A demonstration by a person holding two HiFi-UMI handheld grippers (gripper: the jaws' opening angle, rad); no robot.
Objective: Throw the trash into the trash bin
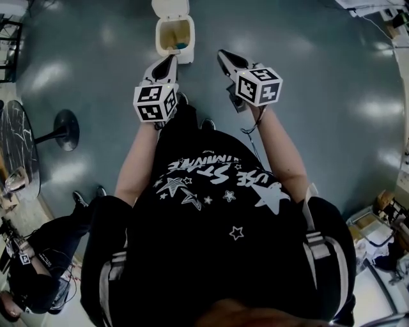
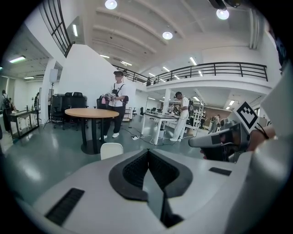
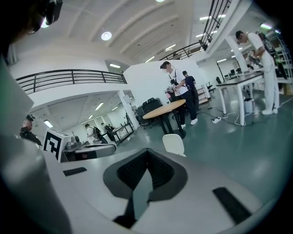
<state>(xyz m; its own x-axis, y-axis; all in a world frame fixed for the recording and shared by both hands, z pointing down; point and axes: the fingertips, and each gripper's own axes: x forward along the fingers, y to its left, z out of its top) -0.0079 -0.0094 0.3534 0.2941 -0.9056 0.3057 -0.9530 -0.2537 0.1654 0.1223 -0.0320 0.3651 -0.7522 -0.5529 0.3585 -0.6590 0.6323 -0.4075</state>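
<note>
trash bin, lid up, floor around

SURFACE: glossy grey-green floor, lamp glare on it | ON IT: white trash bin, upright, lid up, just ahead of the wearer's shoes | LEFT: black round pedestal foot of a dark table | FAR: wood-topped round table, white desk, loose cable

There were two grippers, the left gripper and the right gripper. One white trash bin was in view, along with one round wooden table.
</note>
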